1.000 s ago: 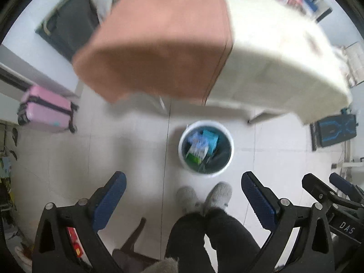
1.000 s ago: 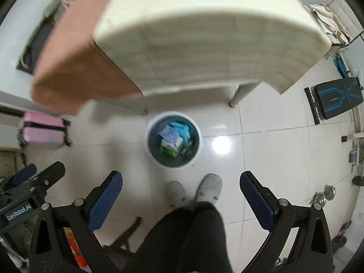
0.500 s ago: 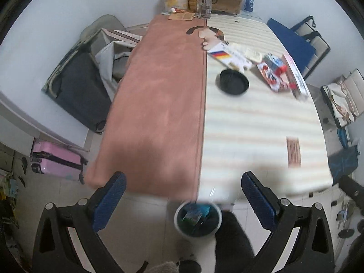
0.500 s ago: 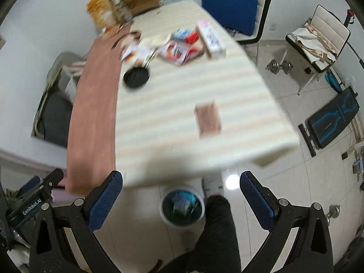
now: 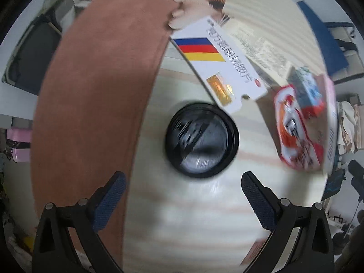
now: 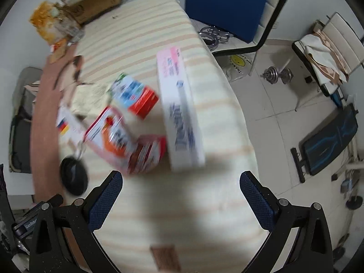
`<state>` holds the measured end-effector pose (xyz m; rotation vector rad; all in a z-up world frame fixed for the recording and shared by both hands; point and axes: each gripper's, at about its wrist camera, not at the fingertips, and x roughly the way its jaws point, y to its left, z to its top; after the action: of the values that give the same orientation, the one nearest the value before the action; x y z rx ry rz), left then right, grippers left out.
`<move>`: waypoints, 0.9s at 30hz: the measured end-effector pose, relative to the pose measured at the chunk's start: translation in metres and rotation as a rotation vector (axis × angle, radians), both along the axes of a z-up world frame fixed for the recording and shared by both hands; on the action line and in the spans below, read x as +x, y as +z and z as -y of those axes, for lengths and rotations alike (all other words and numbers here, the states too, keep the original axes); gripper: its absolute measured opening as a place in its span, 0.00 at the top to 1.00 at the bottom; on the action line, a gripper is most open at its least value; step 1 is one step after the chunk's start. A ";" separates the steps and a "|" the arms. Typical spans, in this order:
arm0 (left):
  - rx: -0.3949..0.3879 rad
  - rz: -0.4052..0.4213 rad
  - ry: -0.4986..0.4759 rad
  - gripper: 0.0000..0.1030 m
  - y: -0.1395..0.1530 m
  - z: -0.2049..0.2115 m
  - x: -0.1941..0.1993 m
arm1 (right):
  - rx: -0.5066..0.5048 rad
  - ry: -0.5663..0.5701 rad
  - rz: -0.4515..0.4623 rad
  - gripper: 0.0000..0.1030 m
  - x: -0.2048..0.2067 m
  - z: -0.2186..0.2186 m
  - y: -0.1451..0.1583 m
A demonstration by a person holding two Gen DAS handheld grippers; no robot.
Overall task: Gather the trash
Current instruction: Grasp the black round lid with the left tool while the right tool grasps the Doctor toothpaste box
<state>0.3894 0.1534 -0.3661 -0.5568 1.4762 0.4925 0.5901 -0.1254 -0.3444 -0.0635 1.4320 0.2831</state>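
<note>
My left gripper (image 5: 183,182) is open and empty, just short of a round black lid (image 5: 201,140) lying on the striped tablecloth (image 5: 193,216). A white box with blue, red and yellow stripes (image 5: 218,68) lies beyond the lid. A red and white snack bag (image 5: 295,132) lies to its right. My right gripper (image 6: 180,182) is open and empty above the table. In front of it lie the red and white bag (image 6: 122,141), a long white and pink box (image 6: 179,111) and a blue and red carton (image 6: 134,95). The black lid (image 6: 74,178) shows at the left.
A brown cloth (image 5: 95,91) covers the table's left side. Boxes and bottles (image 6: 91,6) stand at the far end. A chair with a blue panel (image 6: 223,6), dumbbells (image 6: 277,75) and a black bench (image 6: 327,141) stand on the floor at the right.
Both grippers have swung up from the bin on the floor and moved in over the table. The lid and the packages are now much closer. Both stay open.
</note>
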 end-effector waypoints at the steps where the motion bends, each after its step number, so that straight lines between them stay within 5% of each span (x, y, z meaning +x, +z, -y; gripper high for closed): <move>1: -0.013 -0.015 0.007 0.00 -0.011 -0.002 0.011 | -0.006 0.003 -0.006 0.00 0.011 -0.004 -0.007; 8: -0.028 -0.075 -0.008 0.02 -0.050 0.000 0.043 | -0.025 0.011 -0.050 0.00 0.063 -0.029 -0.055; 10: -0.005 -0.072 -0.009 0.14 -0.052 0.000 0.043 | -0.022 0.019 -0.058 0.03 0.067 -0.033 -0.063; 14: 0.010 -0.043 -0.009 0.17 -0.047 0.000 0.039 | -0.046 0.041 -0.065 0.51 0.067 -0.039 -0.073; 27: 0.098 0.044 -0.023 0.17 0.011 0.031 -0.001 | 0.031 0.036 0.071 0.52 0.033 -0.013 -0.016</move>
<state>0.3885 0.1224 -0.3549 -0.4702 1.4072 0.5278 0.6235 -0.1126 -0.3605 -0.0731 1.3565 0.3292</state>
